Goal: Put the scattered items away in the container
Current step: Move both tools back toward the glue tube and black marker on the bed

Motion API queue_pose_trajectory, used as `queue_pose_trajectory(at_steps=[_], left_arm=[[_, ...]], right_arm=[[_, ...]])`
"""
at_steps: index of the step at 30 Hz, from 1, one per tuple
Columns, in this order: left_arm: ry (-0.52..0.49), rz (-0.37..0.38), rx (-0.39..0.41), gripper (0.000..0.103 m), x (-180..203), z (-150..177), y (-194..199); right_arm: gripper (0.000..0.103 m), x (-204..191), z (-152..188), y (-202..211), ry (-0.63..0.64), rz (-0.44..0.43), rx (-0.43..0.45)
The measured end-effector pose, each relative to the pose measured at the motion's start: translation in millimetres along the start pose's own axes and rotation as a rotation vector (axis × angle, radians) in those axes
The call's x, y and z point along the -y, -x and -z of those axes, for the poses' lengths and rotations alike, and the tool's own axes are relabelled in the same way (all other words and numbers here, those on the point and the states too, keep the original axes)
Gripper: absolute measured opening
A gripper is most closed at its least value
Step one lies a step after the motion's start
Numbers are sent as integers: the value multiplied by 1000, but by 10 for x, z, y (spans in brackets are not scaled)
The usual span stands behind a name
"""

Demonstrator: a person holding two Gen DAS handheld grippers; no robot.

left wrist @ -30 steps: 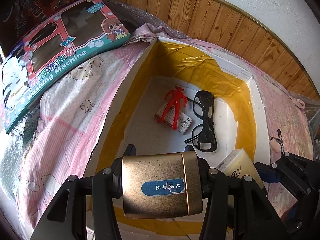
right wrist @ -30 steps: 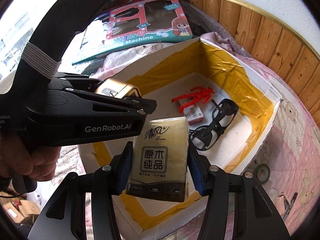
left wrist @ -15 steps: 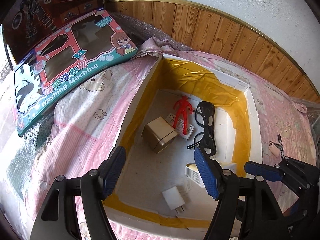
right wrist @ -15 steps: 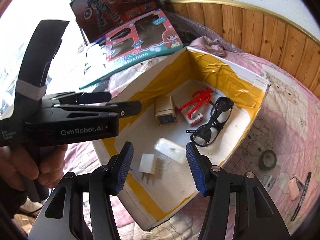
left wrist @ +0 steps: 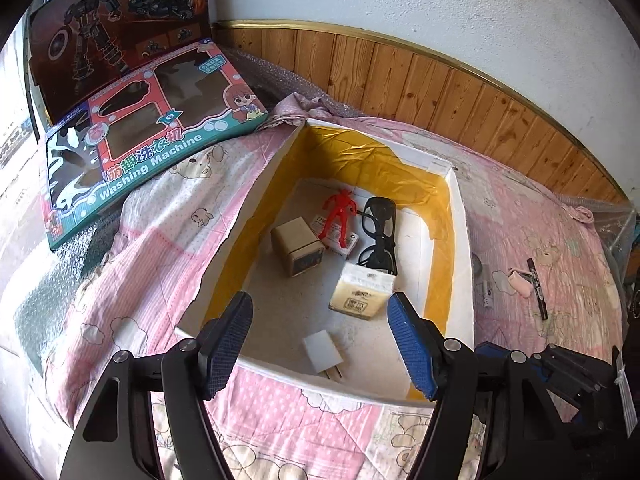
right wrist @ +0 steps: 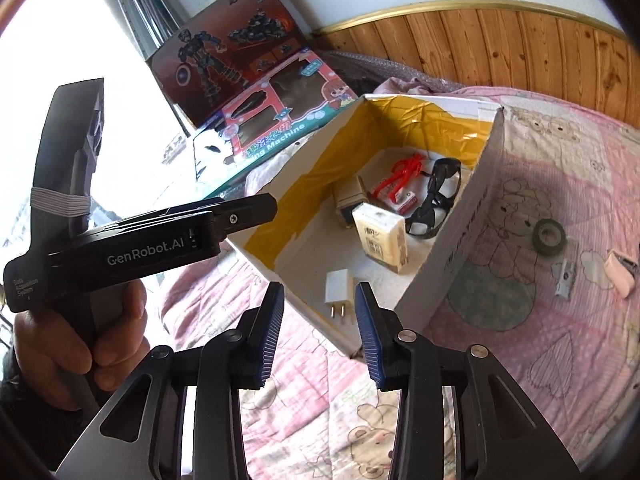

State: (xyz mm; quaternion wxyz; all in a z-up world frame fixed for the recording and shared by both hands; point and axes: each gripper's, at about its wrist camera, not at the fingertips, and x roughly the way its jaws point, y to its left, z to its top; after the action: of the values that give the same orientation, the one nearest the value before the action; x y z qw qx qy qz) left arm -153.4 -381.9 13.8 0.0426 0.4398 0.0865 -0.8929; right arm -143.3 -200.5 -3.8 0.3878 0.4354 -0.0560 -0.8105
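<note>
Left wrist view: both hand-held grippers hang empty, jaws spread, above the near edge of the box (left wrist: 464,248), the left hand-held gripper (left wrist: 320,344) having dropped its gold tin (left wrist: 298,246) and the right hand-held gripper (right wrist: 319,332) its tissue pack (left wrist: 362,292) inside a second ago. That leaves two fewer strays. Ahead of the left jaws, the white, yellow-taped box also holds a charger (left wrist: 322,350), glasses (left wrist: 378,236) and red figure (left wrist: 339,214); a marker (left wrist: 536,286) waits on the bed, right.

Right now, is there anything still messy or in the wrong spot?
Yes. A tape roll, a pink case, a marker and a small white piece lie on the blanket beside the box, not inside it.
</note>
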Motion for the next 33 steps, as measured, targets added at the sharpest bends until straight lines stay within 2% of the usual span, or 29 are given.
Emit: queue_pose_trajectory(at_steps=[5,12,18,25,33], left_arm=[[-37,32,25,68,264,221,211],[-61,107,-14,68,681,505,321],[-107,142,-34,68,1093,719,355],[-173,190,-76,68,1655,864,194],[-236,222,-100,68,2231,747,-200]], right_arm=[[39,134,277,201,-64,4,18],[39,389,657,534,-148,27,44],[39,655,963,796,-213,57,63],[39,1108,1187,1115,-306,118,97],[40,1736,1203,1341,-409,202,115]])
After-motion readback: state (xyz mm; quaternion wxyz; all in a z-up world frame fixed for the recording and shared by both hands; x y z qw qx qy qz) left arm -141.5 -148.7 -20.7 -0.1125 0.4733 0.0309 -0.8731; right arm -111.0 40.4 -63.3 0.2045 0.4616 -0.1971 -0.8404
